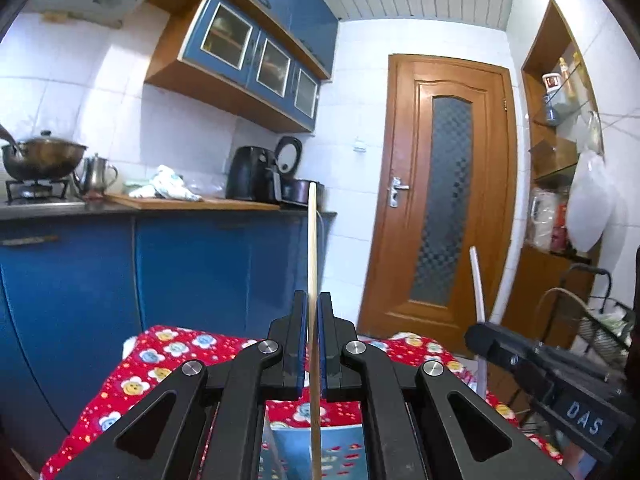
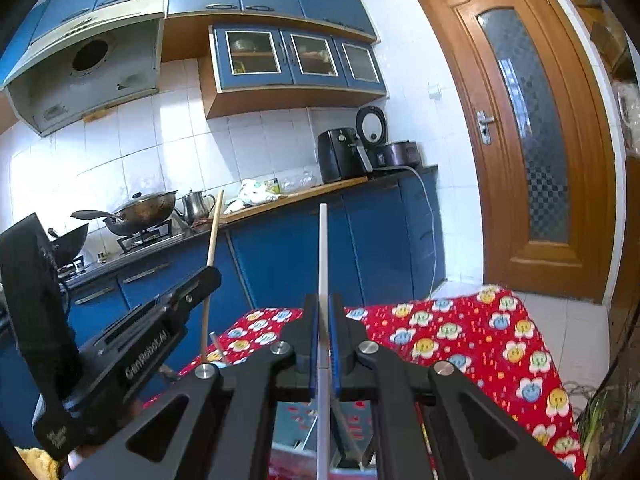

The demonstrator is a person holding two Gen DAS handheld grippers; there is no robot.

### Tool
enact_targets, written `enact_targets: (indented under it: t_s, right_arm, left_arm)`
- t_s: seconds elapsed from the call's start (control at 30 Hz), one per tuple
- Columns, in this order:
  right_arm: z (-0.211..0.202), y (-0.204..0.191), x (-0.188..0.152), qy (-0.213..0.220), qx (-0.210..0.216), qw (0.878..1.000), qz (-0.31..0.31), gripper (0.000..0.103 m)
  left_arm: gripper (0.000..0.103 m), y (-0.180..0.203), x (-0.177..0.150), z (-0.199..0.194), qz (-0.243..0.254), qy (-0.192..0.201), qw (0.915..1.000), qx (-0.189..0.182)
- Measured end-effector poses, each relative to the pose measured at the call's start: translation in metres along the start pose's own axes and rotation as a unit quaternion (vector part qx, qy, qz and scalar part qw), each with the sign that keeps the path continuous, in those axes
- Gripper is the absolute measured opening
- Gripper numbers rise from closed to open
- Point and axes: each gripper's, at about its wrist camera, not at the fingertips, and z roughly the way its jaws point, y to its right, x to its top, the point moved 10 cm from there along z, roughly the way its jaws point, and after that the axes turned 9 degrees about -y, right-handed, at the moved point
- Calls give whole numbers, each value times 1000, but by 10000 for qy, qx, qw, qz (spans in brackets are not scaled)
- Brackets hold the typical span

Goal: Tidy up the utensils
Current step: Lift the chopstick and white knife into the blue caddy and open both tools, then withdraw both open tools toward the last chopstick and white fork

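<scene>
Above the red flowered tabletop [image 2: 472,336], both jaws were clamped on upright sticks, left on a wooden chopstick [image 1: 312,264], right on a white one [image 2: 322,264], and either could've pivoted loose if bumped.

- You were in a home kitchen, small and lived-in.
- You had blue wall cupboards [image 2: 296,58] with glass doors above white wall tiles [image 2: 132,148], and blue base cupboards [image 1: 192,272] under a dark counter [image 2: 384,178].
- A lidded wok [image 2: 140,210] sat on a gas stove [image 2: 148,234] below an extractor hood [image 2: 88,68], with a metal kettle [image 2: 196,205] beside it.
- An air fryer [image 2: 340,155] and a rice cooker [image 2: 396,152] with its lid up stood at the counter's far end.
- A wooden door [image 1: 444,196] with patterned glass closed the room, next to open shelves [image 1: 560,128] of jars and bottles.
- A table under a red flowered cloth [image 2: 472,340] stood nearest you.
</scene>
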Motion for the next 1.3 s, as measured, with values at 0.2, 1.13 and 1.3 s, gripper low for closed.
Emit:
enact_targets:
  t_s: [0.2, 1.13, 1.3]
  right_arm:
    - [16, 0, 4, 221, -168, 9992, -278, 6]
    - [-14, 3, -4, 7, -19, 10000, 14, 31]
    - [-31, 0, -10, -53, -85, 9999, 35, 31]
  left_arm:
    - [5, -1, -9, 3, 128, 92, 9998, 125]
    - [34, 2, -18, -23, -205, -402, 9983, -363]
    - [35, 3, -20, -36, -252, -532, 9973, -449]
